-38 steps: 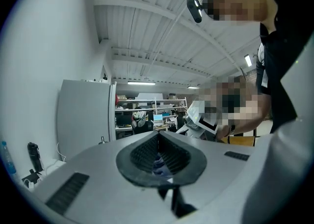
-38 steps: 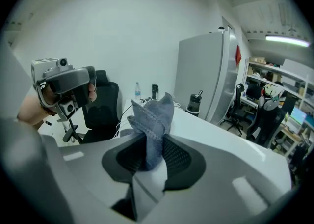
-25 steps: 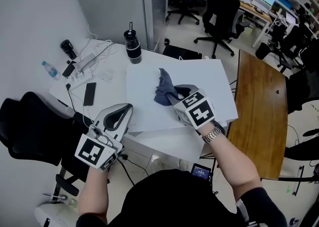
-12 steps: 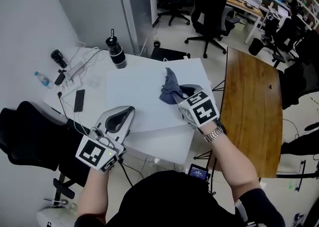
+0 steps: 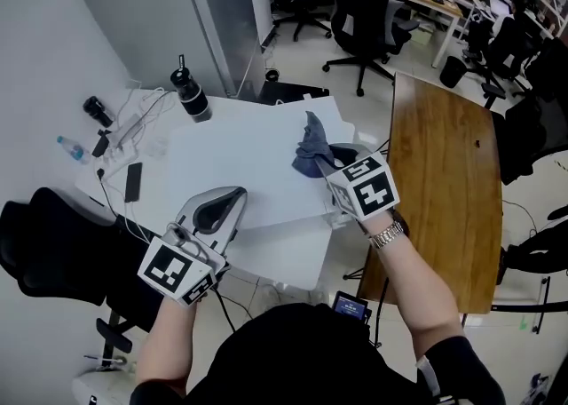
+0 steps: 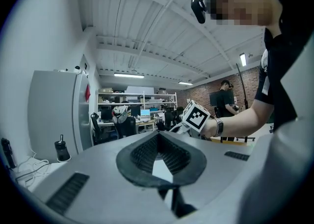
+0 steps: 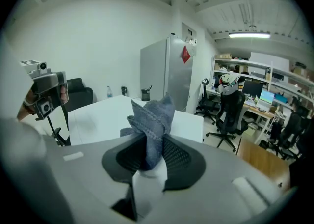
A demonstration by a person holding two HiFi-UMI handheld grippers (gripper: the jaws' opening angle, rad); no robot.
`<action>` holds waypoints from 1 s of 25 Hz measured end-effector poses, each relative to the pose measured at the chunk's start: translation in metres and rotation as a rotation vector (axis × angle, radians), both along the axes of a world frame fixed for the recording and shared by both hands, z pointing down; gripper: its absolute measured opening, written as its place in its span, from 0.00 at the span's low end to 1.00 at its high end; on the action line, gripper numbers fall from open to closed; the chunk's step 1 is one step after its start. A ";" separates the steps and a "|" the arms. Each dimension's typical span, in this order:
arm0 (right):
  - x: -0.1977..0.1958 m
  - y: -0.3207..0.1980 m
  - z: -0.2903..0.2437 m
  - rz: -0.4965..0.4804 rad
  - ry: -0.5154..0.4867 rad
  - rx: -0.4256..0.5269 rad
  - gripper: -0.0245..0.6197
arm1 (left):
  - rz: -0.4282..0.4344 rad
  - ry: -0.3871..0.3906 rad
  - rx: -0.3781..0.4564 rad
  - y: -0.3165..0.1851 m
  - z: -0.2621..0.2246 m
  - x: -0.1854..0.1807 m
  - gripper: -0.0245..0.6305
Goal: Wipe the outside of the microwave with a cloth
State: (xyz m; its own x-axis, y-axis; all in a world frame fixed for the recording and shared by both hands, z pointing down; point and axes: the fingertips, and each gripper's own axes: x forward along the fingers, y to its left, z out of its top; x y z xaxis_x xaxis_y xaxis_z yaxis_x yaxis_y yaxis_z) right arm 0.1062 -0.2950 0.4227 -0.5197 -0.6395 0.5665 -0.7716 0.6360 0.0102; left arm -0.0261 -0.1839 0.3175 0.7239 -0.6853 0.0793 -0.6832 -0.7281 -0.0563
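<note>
Head view: found right gripper [image 5: 335, 163] clamped on the bunched blue cloth [image 5: 312, 141] above the counter's [image 5: 222, 150] right edge, left gripper [image 5: 232, 199] closed on nothing at its near edge. Saw no microwave; likely needed a firm pinch, cloth left protruding.

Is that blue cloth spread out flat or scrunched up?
Scrunched up. The cloth stands in a crumpled bunch, pinched between the jaws of the right gripper, with its folds sticking up past them.

head: steeply down from above | left gripper view: level | right gripper view: angled down | shared: white table [image 5: 275, 257]
</note>
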 end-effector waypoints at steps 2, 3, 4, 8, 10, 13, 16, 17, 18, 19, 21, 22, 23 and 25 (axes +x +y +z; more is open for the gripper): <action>0.014 -0.001 0.000 0.017 -0.008 0.005 0.19 | 0.004 -0.009 -0.001 0.000 0.000 0.010 0.04; 0.020 -0.002 -0.001 0.025 -0.011 0.008 0.19 | 0.006 -0.012 -0.002 0.000 0.000 0.014 0.04; 0.027 -0.003 -0.001 0.033 -0.014 0.012 0.19 | 0.007 -0.015 -0.002 -0.001 0.000 0.018 0.04; 0.052 -0.005 0.000 0.064 -0.019 0.023 0.19 | 0.011 -0.024 -0.008 -0.002 0.001 0.034 0.04; 0.062 -0.006 0.001 0.077 -0.028 0.026 0.19 | 0.012 -0.028 -0.010 -0.002 0.002 0.040 0.04; 0.076 -0.010 0.002 0.091 -0.035 0.037 0.19 | 0.013 -0.035 -0.010 -0.003 0.003 0.050 0.04; 0.093 -0.013 0.006 0.109 -0.042 0.037 0.19 | 0.010 -0.043 -0.010 -0.003 0.003 0.061 0.04; 0.099 -0.014 0.009 0.115 -0.047 0.033 0.19 | 0.009 -0.046 -0.012 -0.003 0.003 0.064 0.04; 0.103 -0.014 0.012 0.120 -0.054 0.029 0.19 | 0.007 -0.049 -0.014 -0.003 0.005 0.067 0.04; 0.106 -0.016 0.016 0.122 -0.061 0.025 0.19 | 0.004 -0.052 -0.016 -0.003 0.006 0.069 0.04; 0.110 -0.018 0.023 0.123 -0.076 0.020 0.19 | -0.004 -0.058 -0.022 -0.004 0.007 0.072 0.04; 0.111 -0.020 0.026 0.123 -0.081 0.017 0.19 | -0.008 -0.062 -0.025 -0.005 0.008 0.073 0.04; 0.113 -0.022 0.029 0.124 -0.085 0.014 0.19 | -0.013 -0.065 -0.029 -0.006 0.008 0.075 0.04; 0.118 -0.026 0.038 0.126 -0.092 0.004 0.19 | -0.025 -0.072 -0.036 -0.007 0.010 0.077 0.04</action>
